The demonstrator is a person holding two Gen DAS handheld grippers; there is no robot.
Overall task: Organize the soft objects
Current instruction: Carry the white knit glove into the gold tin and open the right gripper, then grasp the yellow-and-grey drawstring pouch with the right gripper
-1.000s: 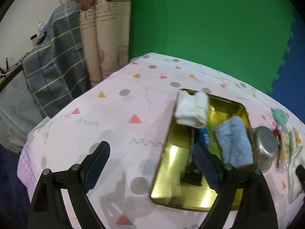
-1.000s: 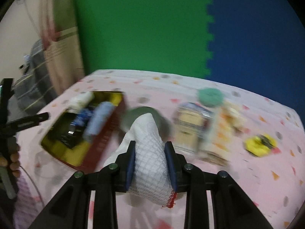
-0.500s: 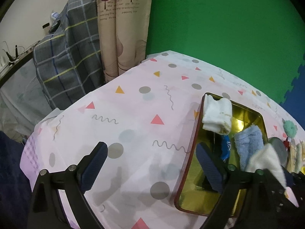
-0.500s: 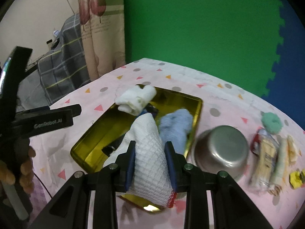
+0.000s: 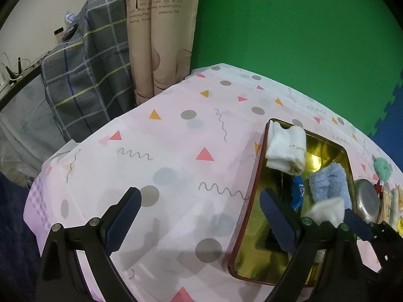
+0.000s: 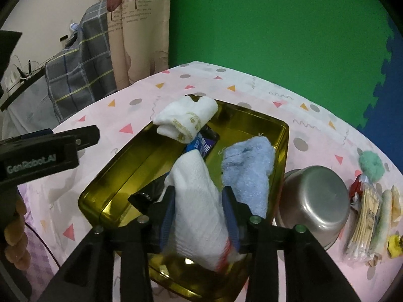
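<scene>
Gold tray with towels; right jaws opening around white cloth, left jaws apart.

Dim, sharp fisheye frames; tray perhaps glaring.

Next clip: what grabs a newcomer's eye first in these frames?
The gold tin tray at the centre of the pink patterned tablecloth, already holding a white towel and a blue towel. Over it, the right gripper is opening around a white waffle cloth. The left gripper hangs open beside the tray.
</scene>
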